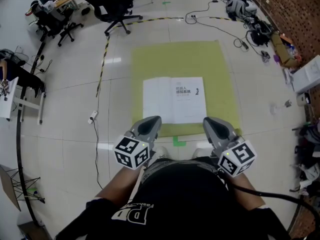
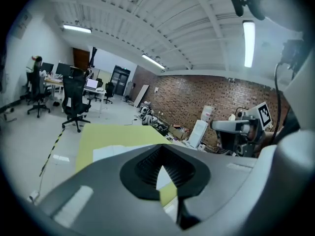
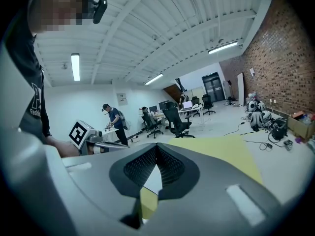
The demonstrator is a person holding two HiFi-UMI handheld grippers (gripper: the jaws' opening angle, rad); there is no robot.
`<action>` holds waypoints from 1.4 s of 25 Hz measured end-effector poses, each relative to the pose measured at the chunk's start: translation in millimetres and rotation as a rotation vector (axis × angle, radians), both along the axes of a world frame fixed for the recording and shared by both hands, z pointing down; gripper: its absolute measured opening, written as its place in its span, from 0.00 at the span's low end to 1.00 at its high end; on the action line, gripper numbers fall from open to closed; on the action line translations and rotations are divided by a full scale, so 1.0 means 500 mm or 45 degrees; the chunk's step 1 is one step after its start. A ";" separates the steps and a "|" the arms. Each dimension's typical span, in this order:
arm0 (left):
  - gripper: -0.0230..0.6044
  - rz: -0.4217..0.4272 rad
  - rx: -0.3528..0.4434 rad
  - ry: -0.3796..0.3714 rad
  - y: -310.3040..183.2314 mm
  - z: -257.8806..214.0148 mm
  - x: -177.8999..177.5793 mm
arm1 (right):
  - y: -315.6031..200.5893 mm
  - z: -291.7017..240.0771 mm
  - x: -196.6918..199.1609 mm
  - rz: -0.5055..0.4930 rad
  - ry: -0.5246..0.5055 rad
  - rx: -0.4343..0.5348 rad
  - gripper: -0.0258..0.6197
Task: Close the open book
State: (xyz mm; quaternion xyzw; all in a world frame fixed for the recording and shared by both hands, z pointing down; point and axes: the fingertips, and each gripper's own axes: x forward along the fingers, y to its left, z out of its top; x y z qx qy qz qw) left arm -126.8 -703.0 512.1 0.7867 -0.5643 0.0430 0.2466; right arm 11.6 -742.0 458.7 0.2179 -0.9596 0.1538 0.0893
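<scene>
1. We locate the open book at the centre of the head view. It lies flat, pages up, on the green mat, close to the mat's lower edge. The mat lies on the tiled floor.
2. The book's right-hand page carries a small block of print near its top. The left-hand page looks blank.
3. We find the left gripper at lower centre-left of the head view. Its tip points toward the book's lower left corner, and it is held clear of the book.
4. In the left gripper view, the jaws are pressed together at their tips. Only a narrow wedge stays open behind the tips, showing white page and mat beyond. Nothing sits between the jaws.
5. We find the right gripper at lower centre-right, its tip near the book's lower right corner, also apart from the book.
6. In the right gripper view, the jaws likewise meet at the tips and pinch nothing.
7. A green tape mark sits just below the mat's lower edge, between the two grippers.
8. Office chairs stand at upper left of the head view, and a brick wall runs along the upper right.
</scene>
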 end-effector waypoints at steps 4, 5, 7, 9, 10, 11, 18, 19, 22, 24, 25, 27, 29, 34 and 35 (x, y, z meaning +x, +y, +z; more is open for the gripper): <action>0.05 0.076 0.068 -0.023 0.023 -0.049 0.028 | 0.004 -0.003 0.003 -0.009 0.001 0.009 0.05; 0.05 0.082 0.079 -0.027 0.028 -0.056 0.031 | 0.007 0.002 0.002 -0.017 0.009 0.007 0.05; 0.05 0.083 0.097 -0.027 0.037 -0.062 0.033 | 0.014 0.017 0.004 -0.026 0.027 -0.006 0.05; 0.05 0.089 0.096 -0.027 0.041 -0.058 0.035 | 0.019 0.032 0.007 -0.025 0.046 -0.021 0.05; 0.05 0.094 0.091 -0.028 0.042 -0.054 0.036 | 0.020 0.038 0.008 -0.025 0.053 -0.028 0.05; 0.05 0.096 0.084 -0.028 0.042 -0.050 0.036 | 0.021 0.042 0.008 -0.027 0.059 -0.032 0.05; 0.05 0.115 0.107 -0.010 0.017 -0.065 0.045 | 0.015 0.043 0.005 -0.041 0.093 -0.022 0.05; 0.05 0.117 0.111 -0.007 0.015 -0.067 0.046 | 0.017 0.043 0.004 -0.047 0.101 -0.014 0.05; 0.05 0.116 0.118 -0.006 0.011 -0.067 0.048 | 0.021 0.048 0.001 -0.070 0.143 0.022 0.05; 0.05 0.111 0.116 -0.014 0.008 -0.065 0.049 | 0.023 0.052 0.001 -0.077 0.171 0.049 0.05; 0.05 0.108 0.114 -0.018 0.007 -0.065 0.050 | 0.023 0.052 0.001 -0.078 0.177 0.057 0.05; 0.05 0.105 0.117 -0.021 0.003 -0.067 0.051 | 0.022 0.049 0.000 -0.080 0.176 0.062 0.05; 0.05 0.109 0.120 -0.023 -0.001 -0.069 0.054 | 0.020 0.048 -0.003 -0.084 0.172 0.063 0.05; 0.05 0.112 0.114 -0.033 0.001 -0.067 0.060 | 0.021 0.049 -0.007 -0.096 0.167 0.058 0.05; 0.05 0.112 0.114 -0.034 0.001 -0.067 0.061 | 0.021 0.050 -0.006 -0.097 0.167 0.058 0.05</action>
